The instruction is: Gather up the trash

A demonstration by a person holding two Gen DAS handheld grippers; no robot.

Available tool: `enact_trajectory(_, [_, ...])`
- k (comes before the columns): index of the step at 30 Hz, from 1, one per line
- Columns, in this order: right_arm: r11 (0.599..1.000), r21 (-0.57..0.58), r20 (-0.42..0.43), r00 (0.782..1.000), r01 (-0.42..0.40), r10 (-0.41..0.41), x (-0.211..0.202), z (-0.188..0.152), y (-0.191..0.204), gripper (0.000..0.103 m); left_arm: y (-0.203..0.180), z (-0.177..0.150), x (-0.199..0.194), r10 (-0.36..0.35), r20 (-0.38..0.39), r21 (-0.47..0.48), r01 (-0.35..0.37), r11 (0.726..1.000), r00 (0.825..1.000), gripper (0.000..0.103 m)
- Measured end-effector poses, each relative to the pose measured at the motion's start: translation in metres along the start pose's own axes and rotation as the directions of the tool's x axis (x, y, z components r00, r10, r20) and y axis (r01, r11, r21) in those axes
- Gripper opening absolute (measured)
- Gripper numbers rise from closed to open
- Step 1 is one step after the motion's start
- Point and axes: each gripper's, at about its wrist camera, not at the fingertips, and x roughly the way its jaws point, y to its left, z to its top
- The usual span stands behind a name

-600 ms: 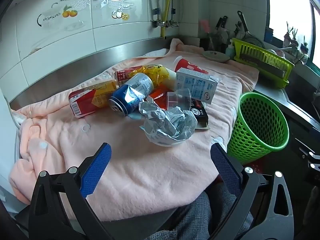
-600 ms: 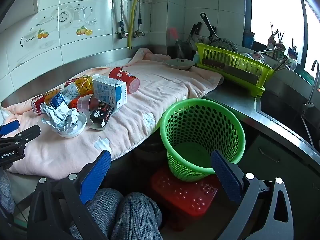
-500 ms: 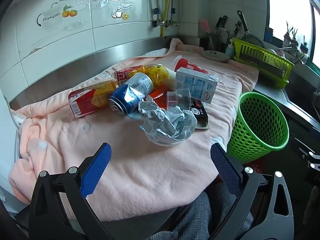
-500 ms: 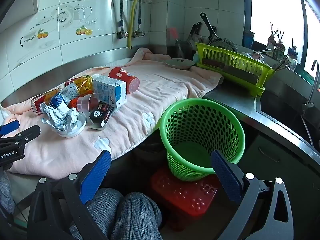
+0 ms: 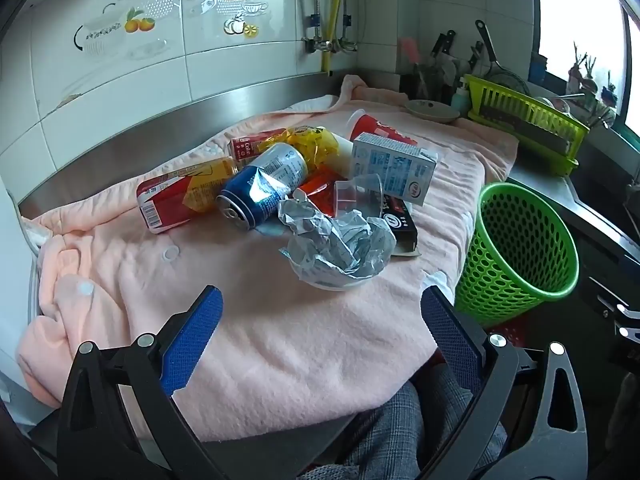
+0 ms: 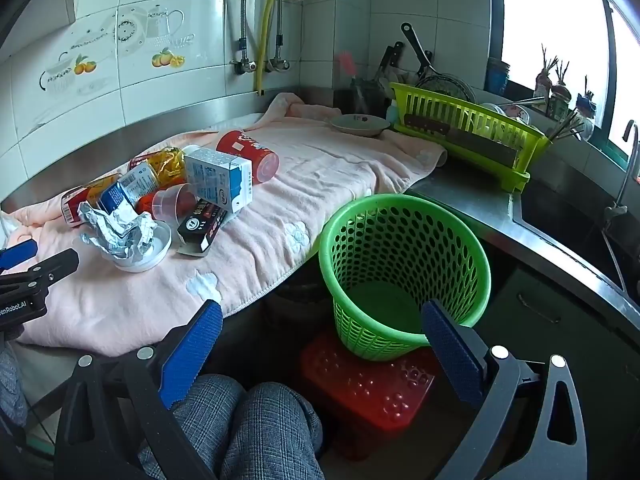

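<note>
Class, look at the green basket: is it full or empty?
Empty: the green basket shows its bare floor through the open top; all trash lies on the pink towel.

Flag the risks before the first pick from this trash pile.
1. The crumpled silver foil sits loose in a shallow white dish; gripping it may drag the dish along.
2. The dented blue can leans on other trash and could roll.
3. The green perforated plastic basket stands on a red stool below counter level; drops may miss.

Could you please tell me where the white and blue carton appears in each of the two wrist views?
Left wrist: the white and blue carton lies right of centre, at the pile's right edge.
Right wrist: it lies left of centre, upper half.
Shared landmark: the green basket, right of the carton in both.
</note>
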Motion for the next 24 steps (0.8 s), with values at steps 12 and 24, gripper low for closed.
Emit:
enact_trajectory(12, [1.000,-0.001,-0.006,1.000,0.004,-0.004,0.0016,-0.0006,0.0015,0.097,0.0074,0.0035,0.0002,-0.002,-0.004,-0.003,0.002,1.000,1.000,0.098])
enact_trajectory(24, [1.000,-0.004,-0.007,1.000,0.004,-0.004,0.0026,-0.0011,0.0026,0.097,0.0109,0.0050,0.0011,0.001,-0.005,-0.007,-0.001,1.000,1.000,0.098])
